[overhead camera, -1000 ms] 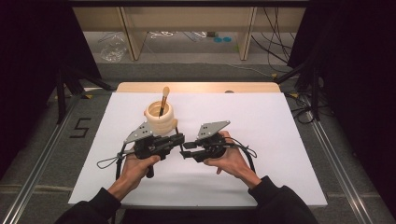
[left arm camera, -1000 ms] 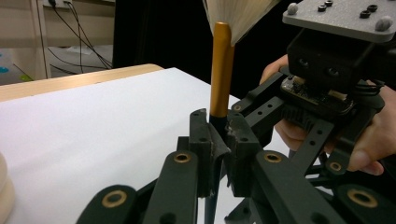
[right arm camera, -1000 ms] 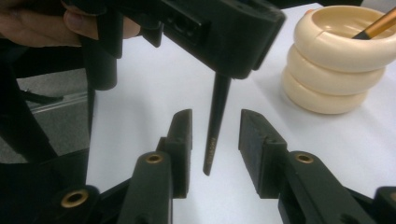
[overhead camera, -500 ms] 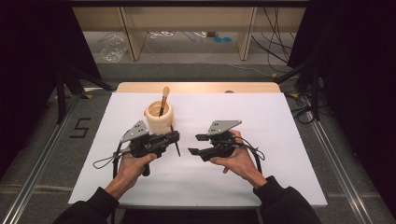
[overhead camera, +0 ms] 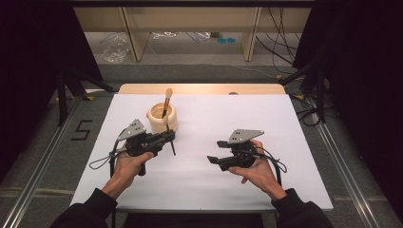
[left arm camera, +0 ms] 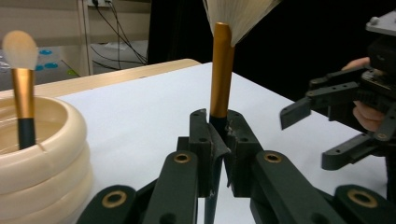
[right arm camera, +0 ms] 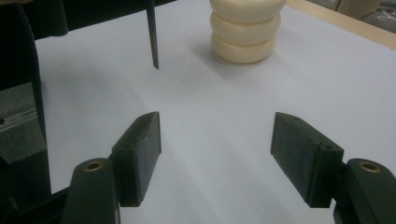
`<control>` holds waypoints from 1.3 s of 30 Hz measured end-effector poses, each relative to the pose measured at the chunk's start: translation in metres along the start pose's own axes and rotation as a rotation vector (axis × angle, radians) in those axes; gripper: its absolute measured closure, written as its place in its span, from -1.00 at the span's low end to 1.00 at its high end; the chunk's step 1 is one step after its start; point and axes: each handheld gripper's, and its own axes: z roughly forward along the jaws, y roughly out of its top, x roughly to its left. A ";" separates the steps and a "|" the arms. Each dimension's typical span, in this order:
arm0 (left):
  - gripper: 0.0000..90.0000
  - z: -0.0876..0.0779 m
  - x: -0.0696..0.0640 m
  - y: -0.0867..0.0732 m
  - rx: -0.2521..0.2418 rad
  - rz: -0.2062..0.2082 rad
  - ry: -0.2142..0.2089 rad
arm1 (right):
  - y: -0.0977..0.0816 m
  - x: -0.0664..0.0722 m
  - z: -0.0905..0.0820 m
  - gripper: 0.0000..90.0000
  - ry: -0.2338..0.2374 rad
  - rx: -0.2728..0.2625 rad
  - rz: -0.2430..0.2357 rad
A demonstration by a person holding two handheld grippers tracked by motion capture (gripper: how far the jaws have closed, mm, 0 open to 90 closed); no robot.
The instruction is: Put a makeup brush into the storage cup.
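Note:
My left gripper (overhead camera: 169, 137) is shut on a makeup brush (overhead camera: 171, 146), which it holds upright just in front of the cream ribbed cup (overhead camera: 157, 124). In the left gripper view the pads (left arm camera: 201, 140) clamp the brush (left arm camera: 220, 70) below its gold ferrule, and its fan of pale bristles spreads above. A second brush (overhead camera: 167, 99) with a gold ferrule stands in the cup (left arm camera: 42, 149). My right gripper (overhead camera: 215, 151) is off to the right. Its jaws have just been opening and stand wide with nothing between them (right arm camera: 215, 154). The held brush's dark handle tip (right arm camera: 152, 42) hangs above the sheet.
The white sheet (overhead camera: 266, 123) covers most of the wooden table (overhead camera: 199, 88). Cables trail from both grippers toward the near edge. Metal rails run along the floor on both sides, and shelving and cables stand beyond the far edge.
My right gripper has pulled away to the right from the left gripper and the brush, and its jaws have spread wider. The left gripper has stayed put, still gripping the brush.

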 end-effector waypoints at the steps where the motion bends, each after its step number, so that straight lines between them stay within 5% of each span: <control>1: 0.84 -0.001 0.002 0.001 0.003 0.016 0.002 | -0.002 0.000 -0.002 -0.26 -0.011 0.005 0.006; 20: 0.84 -0.009 0.021 0.011 0.006 -0.014 0.064 | -0.032 0.004 -0.026 -0.44 -0.108 -0.009 0.077; 39: 0.84 -0.009 0.039 0.027 -0.015 -0.012 0.119 | -0.047 0.007 -0.041 -0.44 -0.119 -0.076 0.135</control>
